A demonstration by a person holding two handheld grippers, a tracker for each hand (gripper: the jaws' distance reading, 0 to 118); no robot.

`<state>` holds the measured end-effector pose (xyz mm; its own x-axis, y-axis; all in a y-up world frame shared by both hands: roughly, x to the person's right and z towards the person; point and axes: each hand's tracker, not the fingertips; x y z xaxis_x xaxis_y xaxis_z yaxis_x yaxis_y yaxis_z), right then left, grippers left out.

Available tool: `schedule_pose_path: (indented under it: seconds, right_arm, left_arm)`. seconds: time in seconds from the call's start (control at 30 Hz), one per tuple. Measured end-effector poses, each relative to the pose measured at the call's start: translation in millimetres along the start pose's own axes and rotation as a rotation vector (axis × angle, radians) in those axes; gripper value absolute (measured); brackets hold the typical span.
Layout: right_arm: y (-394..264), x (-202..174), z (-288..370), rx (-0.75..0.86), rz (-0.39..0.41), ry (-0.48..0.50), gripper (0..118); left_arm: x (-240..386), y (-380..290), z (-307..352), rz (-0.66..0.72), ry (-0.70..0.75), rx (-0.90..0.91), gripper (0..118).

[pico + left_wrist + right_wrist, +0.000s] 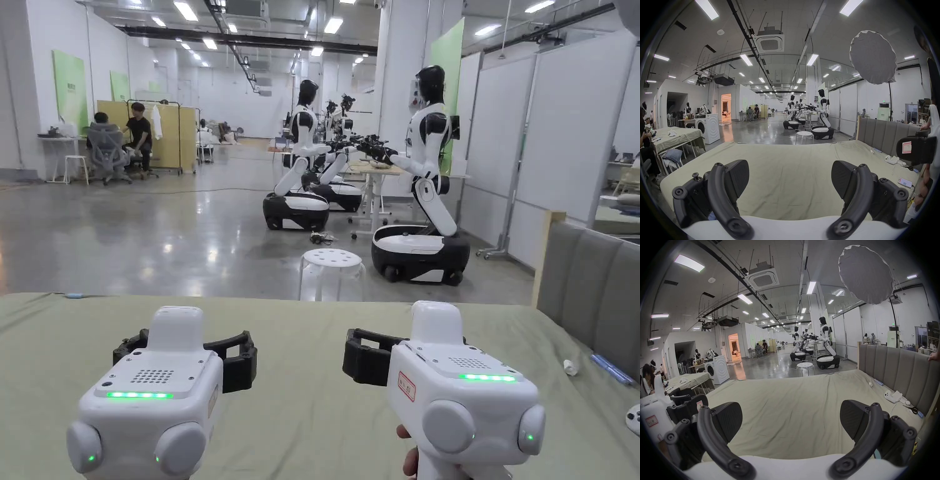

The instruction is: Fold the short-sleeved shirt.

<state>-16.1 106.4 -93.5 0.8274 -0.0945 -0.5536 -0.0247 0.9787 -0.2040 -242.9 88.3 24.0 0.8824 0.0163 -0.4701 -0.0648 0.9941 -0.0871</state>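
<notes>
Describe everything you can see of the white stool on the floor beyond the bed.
The white stool is round and looks like plastic, its flat seat pierced by small holes and carried on straight legs. It stands upright on the glossy grey floor, just past the far edge of the green bed sheet, left of the nearest white and black robot. Nothing rests on it.

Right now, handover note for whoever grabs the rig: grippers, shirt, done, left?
Left gripper: open, nothing between its jaws, held above the green sheet.
Right gripper: open, also holding nothing, beside the left one.
Shirt: I can't spot any short-sleeved shirt on the sheet in front of the grippers.
Done: no fold is visible.
Left: find the shirt, lay it flat on the sheet, then do every fold.
</notes>
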Motion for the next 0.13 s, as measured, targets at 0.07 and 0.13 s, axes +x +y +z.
schedule_pose_path:
  seconds: [0.07, 0.13]
  right_arm:
    - [1.8, 0.7, 2.3, 0.021, -0.014, -0.002, 118]
    - [4.4, -1.1, 1.4, 0.008, -0.025, -0.04, 118]
  left_arm:
    - [0.1, 0.3, 0.4, 0.0, 0.002, 0.003, 102]
    - [-0.9, 0.6, 1.4, -0.003, 0.006, 0.006, 102]
